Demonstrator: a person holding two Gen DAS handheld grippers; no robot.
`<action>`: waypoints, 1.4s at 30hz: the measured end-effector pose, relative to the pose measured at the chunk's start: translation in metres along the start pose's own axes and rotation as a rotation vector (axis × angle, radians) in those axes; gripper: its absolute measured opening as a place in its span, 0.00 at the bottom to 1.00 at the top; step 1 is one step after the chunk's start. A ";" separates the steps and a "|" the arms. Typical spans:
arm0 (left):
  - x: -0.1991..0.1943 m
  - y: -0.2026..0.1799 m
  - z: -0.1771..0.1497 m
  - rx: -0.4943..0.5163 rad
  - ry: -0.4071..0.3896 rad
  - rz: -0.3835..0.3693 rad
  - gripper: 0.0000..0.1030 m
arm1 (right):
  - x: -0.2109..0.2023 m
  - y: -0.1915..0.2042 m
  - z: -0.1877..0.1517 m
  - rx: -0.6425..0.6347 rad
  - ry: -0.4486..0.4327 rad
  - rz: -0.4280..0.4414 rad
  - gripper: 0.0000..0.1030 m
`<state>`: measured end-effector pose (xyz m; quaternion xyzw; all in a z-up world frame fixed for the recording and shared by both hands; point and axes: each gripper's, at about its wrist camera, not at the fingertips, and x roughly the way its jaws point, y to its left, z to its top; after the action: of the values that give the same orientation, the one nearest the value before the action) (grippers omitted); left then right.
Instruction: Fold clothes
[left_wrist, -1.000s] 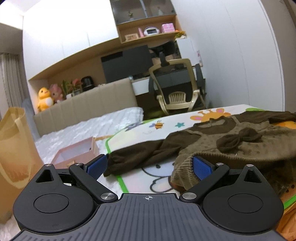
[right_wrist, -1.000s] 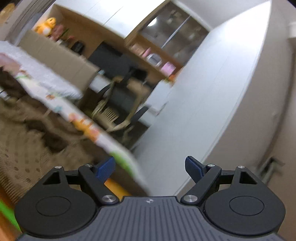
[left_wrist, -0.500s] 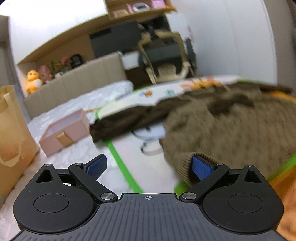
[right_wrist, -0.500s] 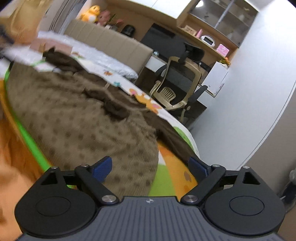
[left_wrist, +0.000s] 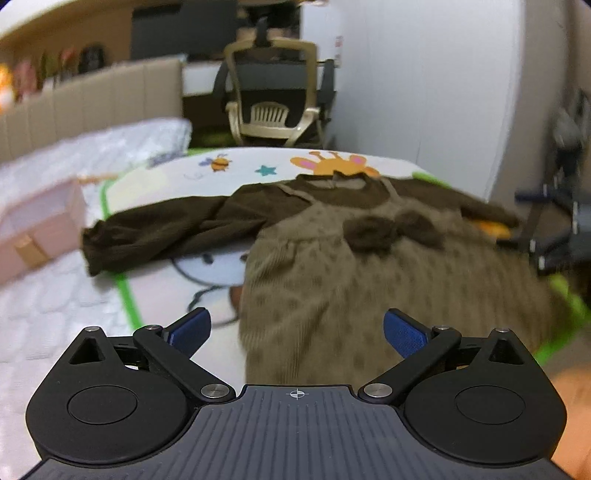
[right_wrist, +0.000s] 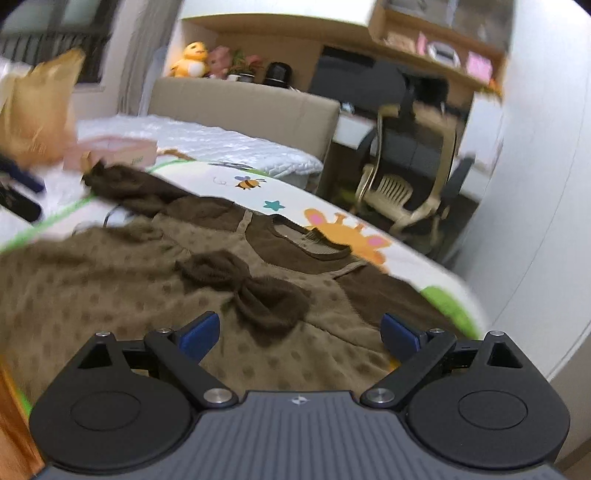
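A bedroom was seen, with a padded beige headboard (right_wrist: 243, 107), a quilted white mattress (right_wrist: 207, 140) and a mesh office chair (left_wrist: 273, 92) by a smooth white wall. On the bed a glossy mat (left_wrist: 258, 166) was spread, printed with a bee, a star and a giraffe and edged in green. The dress (left_wrist: 369, 280) was laid flat on this mat, front up. Its skirt was made of a soft, ribbed olive knit with darker dots; the top and long sleeves were of plain dark brown cloth. A fuzzy brown bow (right_wrist: 251, 284) was sewn at the chest. One sleeve (left_wrist: 155, 229) was stretched out towards a pink cardboard box (left_wrist: 33, 225). A crumpled paper bag (right_wrist: 40, 110) was seen behind that box.

The left gripper (left_wrist: 297, 330) was held above the hem with its blue pads wide apart, and nothing was gripped. The jaws of the right gripper (right_wrist: 300, 332) were opening above the bow, wide apart already, and nothing was held between them.
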<state>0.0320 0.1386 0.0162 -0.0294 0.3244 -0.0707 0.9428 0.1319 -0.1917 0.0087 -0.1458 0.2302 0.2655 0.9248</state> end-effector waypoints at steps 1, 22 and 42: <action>0.012 0.006 0.009 -0.048 0.005 -0.024 0.99 | 0.011 -0.008 0.005 0.052 0.015 0.015 0.95; 0.140 0.145 0.044 -0.993 -0.197 0.353 0.92 | 0.062 -0.086 -0.026 0.397 0.029 -0.097 1.00; 0.134 0.039 0.124 -0.226 -0.365 0.225 0.13 | 0.070 -0.089 -0.034 0.459 0.029 -0.058 1.00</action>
<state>0.2173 0.1575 0.0284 -0.1109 0.1556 0.0781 0.9785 0.2226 -0.2476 -0.0423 0.0579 0.2936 0.1772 0.9376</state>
